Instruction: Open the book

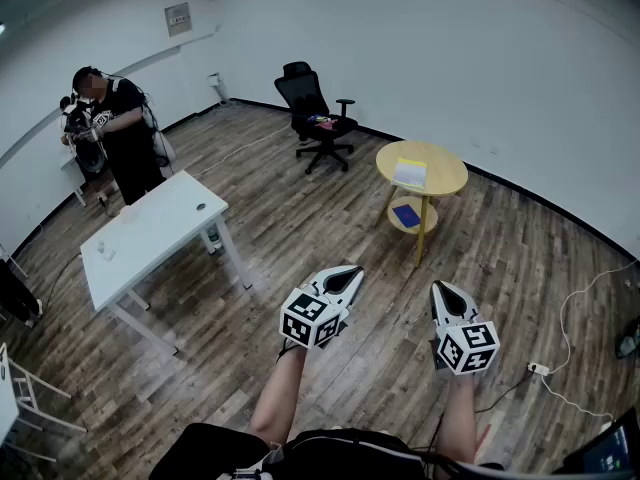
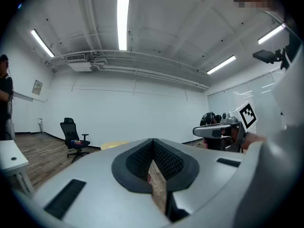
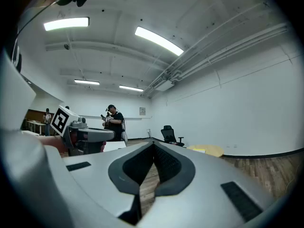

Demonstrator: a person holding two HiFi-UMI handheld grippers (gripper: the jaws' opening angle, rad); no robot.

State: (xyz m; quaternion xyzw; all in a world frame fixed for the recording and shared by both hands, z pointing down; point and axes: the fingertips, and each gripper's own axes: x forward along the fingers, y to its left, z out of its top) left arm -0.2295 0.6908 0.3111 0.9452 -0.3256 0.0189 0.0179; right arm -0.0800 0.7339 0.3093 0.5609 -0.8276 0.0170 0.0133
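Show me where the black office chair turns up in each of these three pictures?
Head view: the black office chair is at top centre.
Left gripper view: it is at the left, halfway down.
Right gripper view: it is just right of centre.
Shared landmark: the round yellow table, right of the chair in all three.

I stand in a bare, office-like test room. White walls [image 1: 450, 48] close in a wood-plank floor [image 1: 300, 218], and long tube lights [image 2: 122, 23] hang under a ceiling with open pipes [image 2: 142, 70]. The furniture is sparse and well apart: a black swivel office chair [image 1: 315, 113], a white surface [image 1: 160, 223] on thin legs, a round yellow table [image 1: 447, 173]. A cable [image 1: 575, 298] trails loose across the floor near a power strip [image 1: 539, 369]. Another person [image 1: 118, 133] stands by the wall, holding dark gear.
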